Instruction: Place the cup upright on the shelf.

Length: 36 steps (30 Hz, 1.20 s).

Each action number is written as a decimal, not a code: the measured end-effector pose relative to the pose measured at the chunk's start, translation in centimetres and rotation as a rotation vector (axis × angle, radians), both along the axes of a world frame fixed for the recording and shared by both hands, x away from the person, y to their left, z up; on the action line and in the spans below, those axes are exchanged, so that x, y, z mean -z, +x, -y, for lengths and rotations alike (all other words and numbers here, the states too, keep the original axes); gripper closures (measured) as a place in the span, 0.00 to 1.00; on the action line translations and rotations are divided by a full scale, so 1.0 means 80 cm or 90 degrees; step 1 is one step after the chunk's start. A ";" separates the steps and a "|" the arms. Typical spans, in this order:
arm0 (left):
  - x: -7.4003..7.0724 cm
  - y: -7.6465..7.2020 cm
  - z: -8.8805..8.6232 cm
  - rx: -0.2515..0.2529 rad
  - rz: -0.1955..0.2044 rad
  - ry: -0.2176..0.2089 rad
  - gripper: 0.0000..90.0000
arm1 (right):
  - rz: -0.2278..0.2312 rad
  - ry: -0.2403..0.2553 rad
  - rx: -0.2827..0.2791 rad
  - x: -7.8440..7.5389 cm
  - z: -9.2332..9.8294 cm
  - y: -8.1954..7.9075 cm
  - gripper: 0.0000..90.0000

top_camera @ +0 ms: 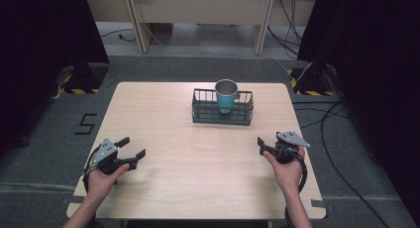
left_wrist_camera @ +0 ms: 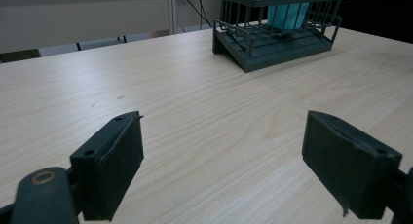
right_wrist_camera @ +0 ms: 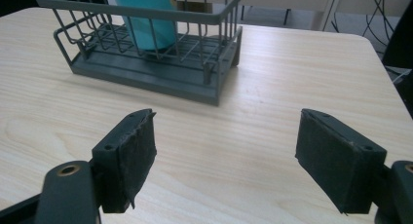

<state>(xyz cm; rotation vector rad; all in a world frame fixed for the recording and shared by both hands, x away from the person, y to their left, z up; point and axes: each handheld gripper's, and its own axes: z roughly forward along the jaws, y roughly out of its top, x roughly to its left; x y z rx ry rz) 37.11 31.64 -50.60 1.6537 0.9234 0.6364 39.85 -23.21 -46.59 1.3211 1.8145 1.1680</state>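
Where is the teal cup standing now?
In the high view the teal cup stands upright inside the dark wire basket, at the table's far middle.

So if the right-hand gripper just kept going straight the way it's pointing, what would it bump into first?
Most likely the dark wire rack, which lies ahead of the open right gripper across bare table. The teal cup stands inside it, behind the wires. Exact aim is hard to judge.

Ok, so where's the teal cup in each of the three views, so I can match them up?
High view: the teal cup stands upright in the wire rack at the table's far middle.
Left gripper view: top right, cut off by the top edge, behind the rack's bars.
Right gripper view: top, left of centre, inside the rack, its rim cut off.
Shared landmark: the dark wire rack on the light wood table.
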 end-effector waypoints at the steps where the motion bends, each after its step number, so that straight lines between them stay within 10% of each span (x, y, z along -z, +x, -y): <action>1: 0.000 0.000 0.000 0.000 0.000 -0.001 0.16 | -0.001 0.001 0.003 0.001 0.003 -0.002 0.26; 36: 0.001 0.000 0.002 -0.001 0.000 0.000 0.16 | 0.010 0.015 0.047 0.030 0.046 -0.048 0.28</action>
